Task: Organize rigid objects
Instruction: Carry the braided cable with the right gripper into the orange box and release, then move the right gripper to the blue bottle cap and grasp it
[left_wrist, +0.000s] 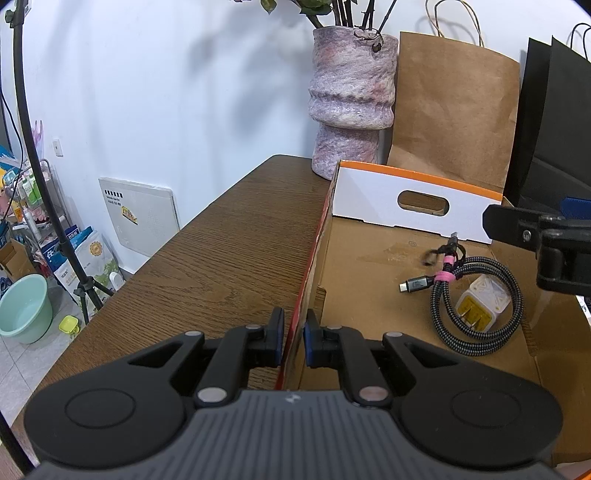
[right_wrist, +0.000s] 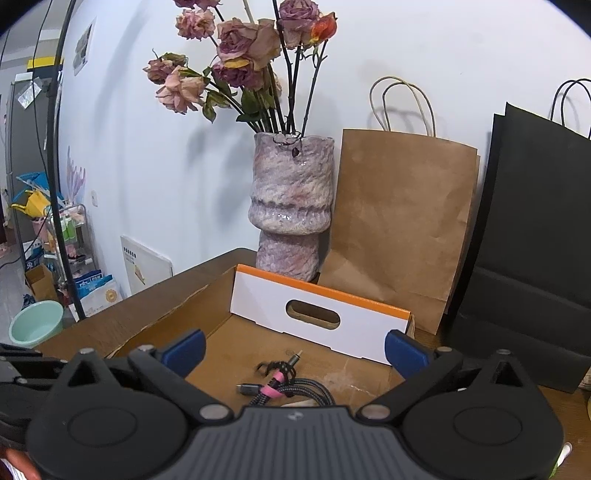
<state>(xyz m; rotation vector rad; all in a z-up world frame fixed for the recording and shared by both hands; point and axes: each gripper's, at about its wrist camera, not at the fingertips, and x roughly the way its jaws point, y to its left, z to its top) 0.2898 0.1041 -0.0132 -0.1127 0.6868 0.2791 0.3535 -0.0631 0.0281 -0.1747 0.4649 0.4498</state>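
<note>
Left tool (left_wrist: 293, 338) clenched on box wall (left_wrist: 308, 258), right tool (right_wrist: 295, 349) released.
Coiled cable (right_wrist: 291, 391) and white charger (left_wrist: 480, 306) lie inside, just beyond the right tool's spread fingers.

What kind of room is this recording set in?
Probably a lived-in home: a wooden table against a white wall, a vase of dried roses, paper shopping bags, and a cluttered trolley beside a washbasin.
</note>
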